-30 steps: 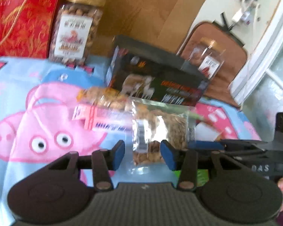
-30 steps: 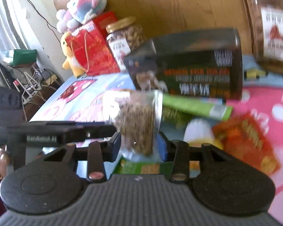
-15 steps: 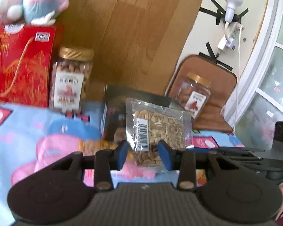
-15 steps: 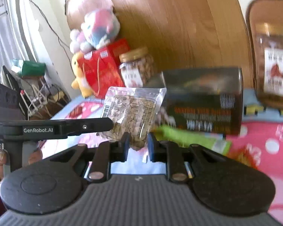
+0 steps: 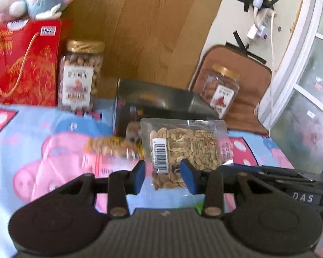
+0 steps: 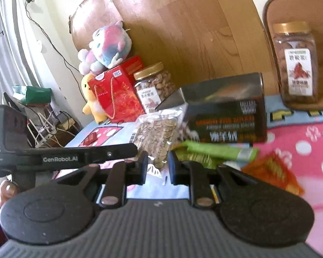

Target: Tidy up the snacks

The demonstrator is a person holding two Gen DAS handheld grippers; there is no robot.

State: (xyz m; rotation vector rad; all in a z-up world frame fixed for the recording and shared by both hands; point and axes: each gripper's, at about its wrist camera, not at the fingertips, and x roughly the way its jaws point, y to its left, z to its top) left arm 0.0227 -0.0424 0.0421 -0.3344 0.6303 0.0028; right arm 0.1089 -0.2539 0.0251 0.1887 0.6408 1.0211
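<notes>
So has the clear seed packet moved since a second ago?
Yes. The clear seed packet has risen off the cartoon blanket and now hangs upright in front of the dark box, pinched by the right gripper.

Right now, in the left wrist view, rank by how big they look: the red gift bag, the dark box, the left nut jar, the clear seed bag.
1. Red gift bag
2. Dark box, partly hidden, so unsure against the bag
3. Clear seed bag, looks bigger from nearness
4. Left nut jar, close to the seed bag
</notes>
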